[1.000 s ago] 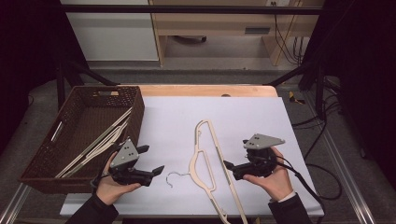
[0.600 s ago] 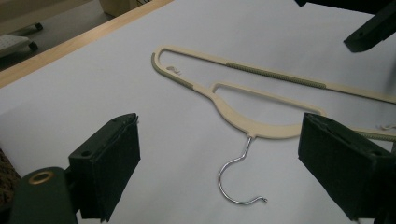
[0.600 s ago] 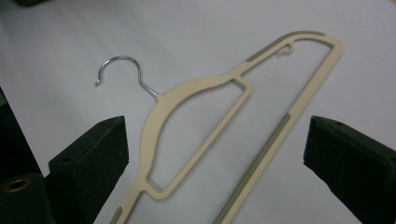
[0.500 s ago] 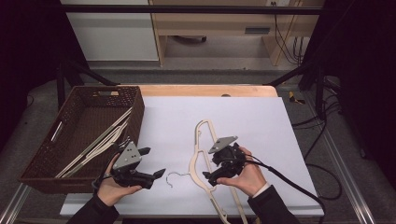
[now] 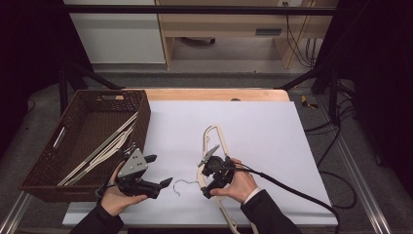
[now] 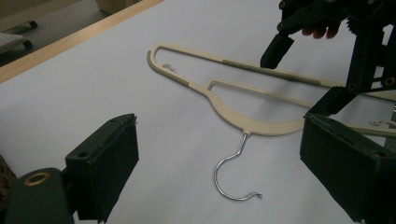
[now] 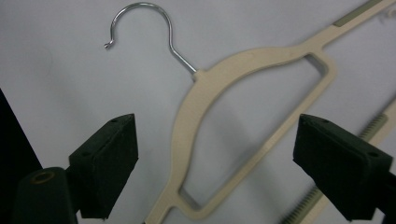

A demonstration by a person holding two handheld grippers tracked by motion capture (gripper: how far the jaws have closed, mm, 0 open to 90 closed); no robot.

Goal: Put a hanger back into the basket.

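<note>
A cream hanger (image 5: 217, 138) with a metal hook (image 5: 181, 185) lies flat on the white sheet (image 5: 253, 131). My right gripper (image 5: 203, 178) hovers just over the hanger's neck, pointing down at it. In the right gripper view the curved neck (image 7: 196, 107) and hook (image 7: 144, 18) lie between and beyond the wide-apart jaws (image 7: 217, 135). The jaws have just been closing a little, and the pads touch nothing. My left gripper (image 5: 160, 170) rests open left of the hook. Its view shows the hanger (image 6: 233, 112), the hook (image 6: 233, 177) and the right gripper (image 6: 303, 74).
A dark wicker basket (image 5: 141, 122) stands at the left of the table with several cream hangers (image 5: 102, 148) leaning inside it. The right gripper's cable (image 5: 292, 187) trails off to the right. The table's wooden far edge (image 5: 219, 93) lies beyond the sheet.
My right gripper has moved left and down from the table's right side to above the hanger's neck. The left gripper and the hanger have stayed put.
</note>
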